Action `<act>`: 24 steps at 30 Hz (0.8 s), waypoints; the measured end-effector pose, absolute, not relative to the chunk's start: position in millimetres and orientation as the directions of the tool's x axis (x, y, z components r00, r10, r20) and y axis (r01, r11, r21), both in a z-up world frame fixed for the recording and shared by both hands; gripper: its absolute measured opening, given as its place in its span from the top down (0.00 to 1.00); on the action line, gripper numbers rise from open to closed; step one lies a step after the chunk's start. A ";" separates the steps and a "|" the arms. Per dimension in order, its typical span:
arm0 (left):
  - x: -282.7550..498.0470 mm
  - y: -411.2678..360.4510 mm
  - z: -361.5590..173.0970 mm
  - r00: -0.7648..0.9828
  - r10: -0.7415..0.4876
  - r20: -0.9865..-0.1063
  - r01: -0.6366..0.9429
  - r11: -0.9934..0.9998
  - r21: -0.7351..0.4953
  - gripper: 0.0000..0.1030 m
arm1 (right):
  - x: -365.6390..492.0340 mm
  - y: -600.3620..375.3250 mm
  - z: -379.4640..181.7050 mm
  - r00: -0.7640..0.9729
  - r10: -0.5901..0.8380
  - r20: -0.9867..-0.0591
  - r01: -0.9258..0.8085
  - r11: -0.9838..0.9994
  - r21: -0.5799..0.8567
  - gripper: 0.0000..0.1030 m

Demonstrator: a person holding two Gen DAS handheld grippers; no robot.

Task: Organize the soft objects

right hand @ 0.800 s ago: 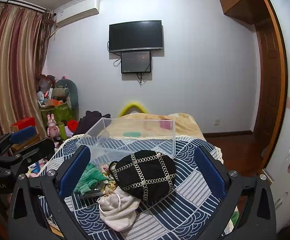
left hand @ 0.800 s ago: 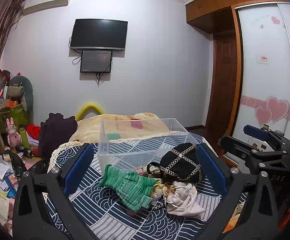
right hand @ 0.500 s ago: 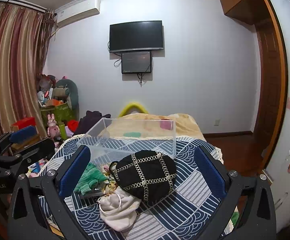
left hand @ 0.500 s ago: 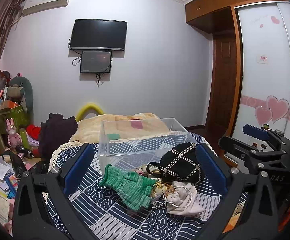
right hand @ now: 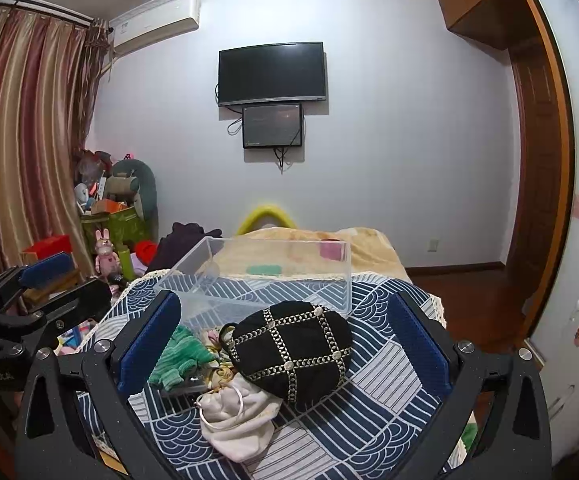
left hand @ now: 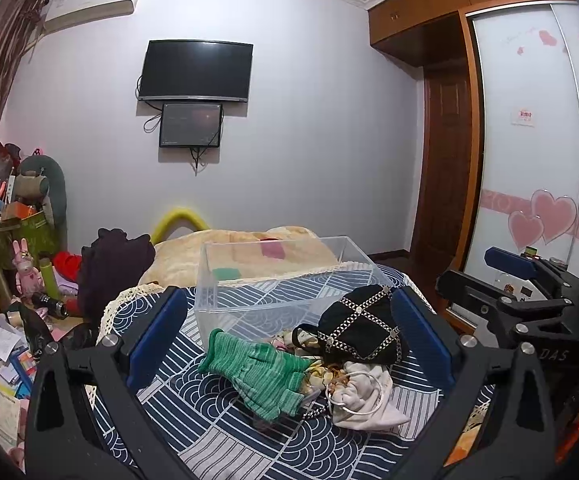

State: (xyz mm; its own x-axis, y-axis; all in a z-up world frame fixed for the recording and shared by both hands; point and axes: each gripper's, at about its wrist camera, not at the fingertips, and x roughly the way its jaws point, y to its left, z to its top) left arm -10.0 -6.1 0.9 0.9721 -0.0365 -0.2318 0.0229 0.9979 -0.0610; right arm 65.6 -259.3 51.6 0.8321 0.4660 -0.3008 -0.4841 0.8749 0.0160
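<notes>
A pile of soft things lies on the blue patterned tablecloth [left hand: 193,404]: a green knit glove [left hand: 261,372], a black pouch with a gold lattice [left hand: 361,332] and a white drawstring bag [left hand: 365,400]. They also show in the right wrist view: glove [right hand: 177,356], black pouch [right hand: 293,348], white bag [right hand: 237,416]. A clear plastic box [left hand: 281,280] stands empty just behind the pile. My left gripper [left hand: 287,336] is open and empty, held before the pile. My right gripper [right hand: 283,340] is open and empty, framing the black pouch.
A bed with a beige blanket [left hand: 245,252] lies beyond the table. Clutter and toys [left hand: 17,264] fill the floor at the left. A wardrobe with heart stickers [left hand: 537,216] stands at the right. The other gripper shows at the edge of each view.
</notes>
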 end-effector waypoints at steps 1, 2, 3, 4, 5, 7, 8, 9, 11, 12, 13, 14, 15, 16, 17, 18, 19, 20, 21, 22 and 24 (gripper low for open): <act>-10.2 -6.2 0.9 0.972 -0.036 -0.232 0.023 0.998 -0.061 0.00 | 65.6 -259.3 51.6 0.832 0.466 -0.301 -0.484 0.875 0.016 0.00; -10.3 -5.8 1.0 0.972 -0.036 -0.232 0.022 0.998 -0.062 0.00 | 65.5 -259.3 51.5 0.832 0.466 -0.301 -0.484 0.875 0.016 0.00; -10.7 -6.5 0.9 0.972 -0.036 -0.231 0.022 0.998 -0.062 0.00 | 65.6 -259.2 51.5 0.832 0.466 -0.301 -0.484 0.875 0.016 0.00; -10.4 -6.2 1.0 0.972 -0.036 -0.232 0.022 0.998 -0.062 0.00 | 65.5 -259.3 51.5 0.832 0.466 -0.301 -0.485 0.875 0.016 0.00; -10.1 -5.7 1.2 0.972 -0.037 -0.232 0.023 0.998 -0.062 0.00 | 65.4 -259.2 51.4 0.832 0.466 -0.301 -0.484 0.875 0.016 0.00; -10.3 -6.2 1.0 0.972 -0.037 -0.234 0.023 0.998 -0.063 0.00 | 65.5 -259.0 51.5 0.831 0.467 -0.302 -0.485 0.874 0.015 0.00; -10.2 -5.8 1.0 0.972 -0.037 -0.234 0.023 0.998 -0.064 0.00 | 64.9 -258.9 51.8 0.831 0.467 -0.301 -0.485 0.874 0.015 0.00; -10.4 -6.1 1.0 0.971 -0.037 -0.234 0.023 0.998 -0.065 0.00 | 64.6 -258.8 52.2 0.832 0.467 -0.301 -0.486 0.874 0.015 0.00; -10.3 -6.0 1.1 0.972 -0.036 -0.234 0.022 0.998 -0.064 0.00 | 64.7 -258.9 52.1 0.831 0.467 -0.300 -0.486 0.874 0.016 0.00; -10.4 -6.1 1.1 0.972 -0.037 -0.233 0.022 0.998 -0.064 0.00 | 64.8 -258.6 52.3 0.832 0.467 -0.300 -0.485 0.874 0.016 0.00; -10.3 -5.9 1.2 0.972 -0.037 -0.234 0.023 0.998 -0.064 0.00 | 64.4 -258.7 52.4 0.831 0.468 -0.300 -0.486 0.874 0.016 0.00; -10.6 -6.4 1.1 0.972 -0.037 -0.233 0.022 0.998 -0.064 0.00 | 64.3 -258.7 52.4 0.831 0.468 -0.300 -0.487 0.874 0.016 0.00; -10.5 -6.4 1.0 0.972 -0.036 -0.233 0.022 0.998 -0.064 0.00 | 64.0 -258.2 52.5 0.831 0.469 -0.300 -0.487 0.873 0.016 0.00; -10.5 -6.0 1.2 0.972 -0.036 -0.233 0.022 0.998 -0.065 0.00 | 63.6 -257.6 52.7 0.831 0.469 -0.300 -0.487 0.873 0.016 0.00; -10.3 -6.0 1.1 0.971 -0.037 -0.234 0.022 0.998 -0.065 0.00 | 62.8 -256.8 53.2 0.831 0.469 -0.300 -0.488 0.873 0.015 0.00; -10.6 -6.0 1.1 0.971 -0.038 -0.235 0.023 0.998 -0.066 0.00 | 62.6 -256.9 53.2 0.831 0.470 -0.299 -0.488 0.873 0.016 0.00; -10.3 -5.4 1.2 0.971 -0.038 -0.236 0.023 0.998 -0.066 0.00 | 63.1 -257.6 52.8 0.830 0.470 -0.299 -0.488 0.873 0.017 0.00; -10.2 -4.7 1.7 0.971 -0.039 -0.236 0.023 0.998 -0.067 0.00 | 62.8 -257.0 53.1 0.830 0.471 -0.299 -0.489 0.872 0.017 0.00; -10.2 -4.9 1.7 0.971 -0.038 -0.236 0.023 0.998 -0.066 0.00 | 62.3 -256.6 53.1 0.830 0.471 -0.298 -0.489 0.872 0.016 0.00; -10.3 -5.0 1.7 0.971 -0.038 -0.236 0.023 0.998 -0.066 0.00 | 62.3 -256.7 53.1 0.831 0.470 -0.298 -0.488 0.872 0.016 0.00; -10.1 -4.8 1.7 0.971 -0.038 -0.235 0.023 0.998 -0.066 0.00 | 62.2 -256.7 53.0 0.830 0.472 -0.298 -0.490 0.872 0.016 0.00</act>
State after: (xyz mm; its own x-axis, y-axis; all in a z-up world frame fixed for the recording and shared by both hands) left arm -10.1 -4.8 1.7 0.9712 -0.0376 -0.2353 0.0225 0.9975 -0.0665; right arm 62.2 -256.7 53.0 0.8296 0.4721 -0.2981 -0.4900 0.8716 0.0165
